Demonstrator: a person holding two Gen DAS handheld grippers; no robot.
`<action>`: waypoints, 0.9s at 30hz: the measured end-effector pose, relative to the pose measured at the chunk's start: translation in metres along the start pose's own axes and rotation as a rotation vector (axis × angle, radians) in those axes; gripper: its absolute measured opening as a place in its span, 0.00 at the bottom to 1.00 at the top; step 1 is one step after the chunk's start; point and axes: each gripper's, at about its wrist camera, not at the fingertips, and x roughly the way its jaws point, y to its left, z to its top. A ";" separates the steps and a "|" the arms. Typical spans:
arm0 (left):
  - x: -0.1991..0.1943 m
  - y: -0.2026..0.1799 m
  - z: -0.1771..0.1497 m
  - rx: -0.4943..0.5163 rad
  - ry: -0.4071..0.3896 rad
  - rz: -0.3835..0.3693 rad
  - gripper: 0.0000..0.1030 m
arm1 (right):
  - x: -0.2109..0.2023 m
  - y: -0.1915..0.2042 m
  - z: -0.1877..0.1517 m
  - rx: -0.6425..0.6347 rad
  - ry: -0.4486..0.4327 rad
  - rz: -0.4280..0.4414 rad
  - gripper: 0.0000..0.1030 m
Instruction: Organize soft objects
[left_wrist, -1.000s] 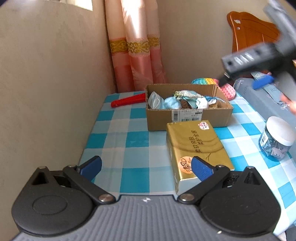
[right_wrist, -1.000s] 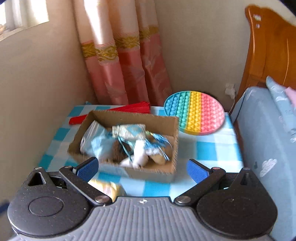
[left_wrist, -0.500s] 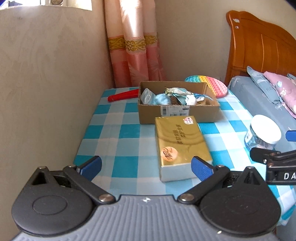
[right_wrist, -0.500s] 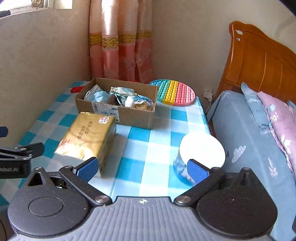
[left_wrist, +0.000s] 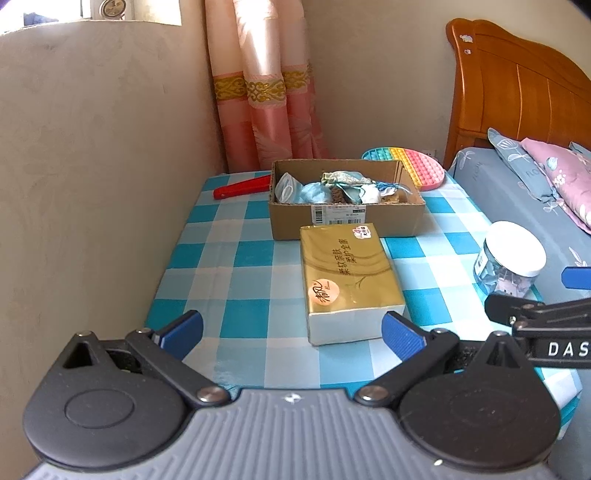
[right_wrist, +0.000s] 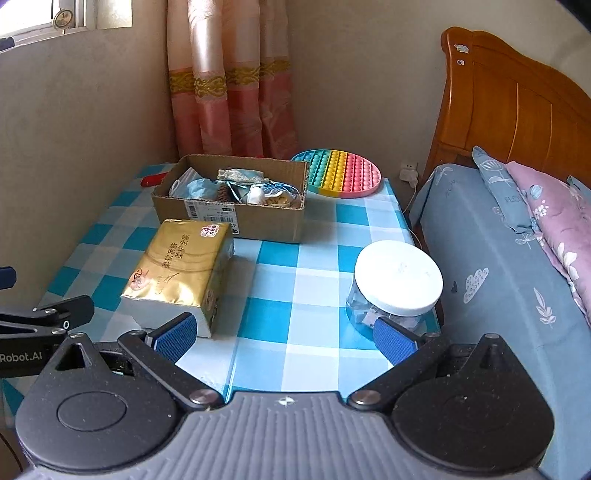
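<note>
Checked tablecloth (right_wrist: 314, 258), gold tissue pack (right_wrist: 177, 266) with Chinese writing, both tongs (left_wrist: 291, 332) (right_wrist: 284, 334) wide, "Robot.AI" lettering

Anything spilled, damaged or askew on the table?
Nothing spilled or damaged. The tissue pack lies slightly askew to the box, and the pop mat overhangs the table's far edge.

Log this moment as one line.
left gripper open | right gripper open | gold tissue pack on table, untouched | cardboard box behind
</note>
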 end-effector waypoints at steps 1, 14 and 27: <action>0.000 0.000 0.000 0.001 0.000 0.000 0.99 | 0.000 0.001 0.000 -0.002 0.001 0.000 1.00; 0.001 0.000 0.000 0.001 0.006 0.004 0.99 | 0.001 0.004 -0.002 -0.011 0.009 0.004 1.00; 0.001 -0.002 0.000 0.006 0.006 0.006 1.00 | -0.002 0.003 -0.002 -0.013 0.002 0.006 1.00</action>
